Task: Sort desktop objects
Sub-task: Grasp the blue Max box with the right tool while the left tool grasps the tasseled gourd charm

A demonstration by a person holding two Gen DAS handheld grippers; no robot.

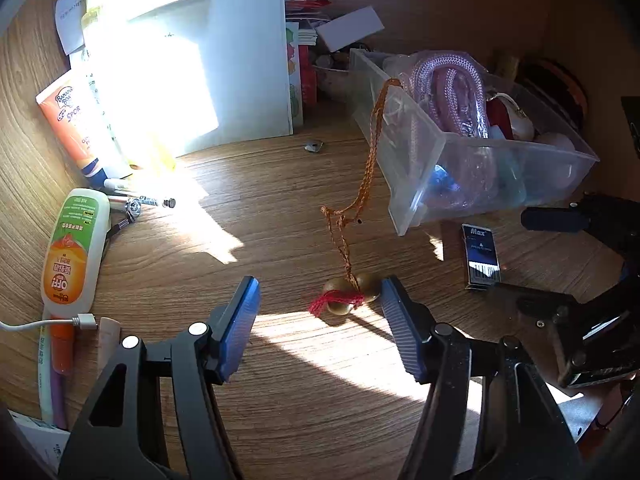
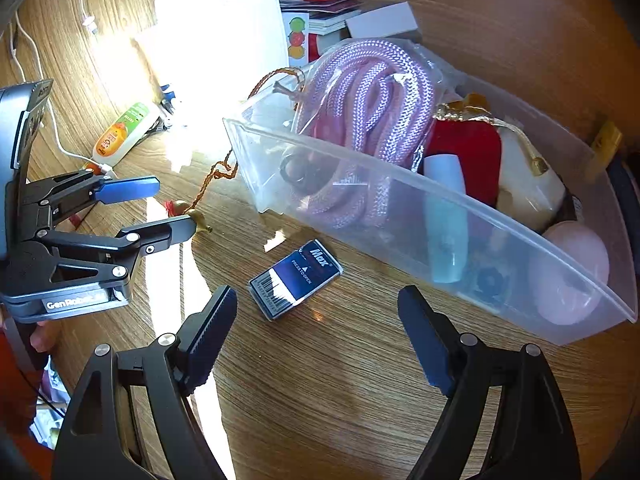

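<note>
Left gripper [image 1: 320, 304] open astride gourd charm [image 1: 350, 294]; right gripper [image 2: 318, 312] open above staple box [image 2: 296, 278] beside bin [image 2: 400, 196].

So the bench [image 1: 280, 208] is wood-grain laminate with hard sun patches across it. Sitting right on it: a clear plastic bin [image 2: 400, 216] full of stuff, a small blue Max staples box [image 2: 296, 278] just in front of it, and a pair of brass bells [image 1: 350, 294] on a braided cord that trails up to the bin. Over on the far side there's an OFF lotion bottle [image 1: 74, 252], an orange sunscreen tube [image 1: 72, 128], a few pens [image 1: 140, 200] and a white charging cable [image 1: 48, 323].
</note>
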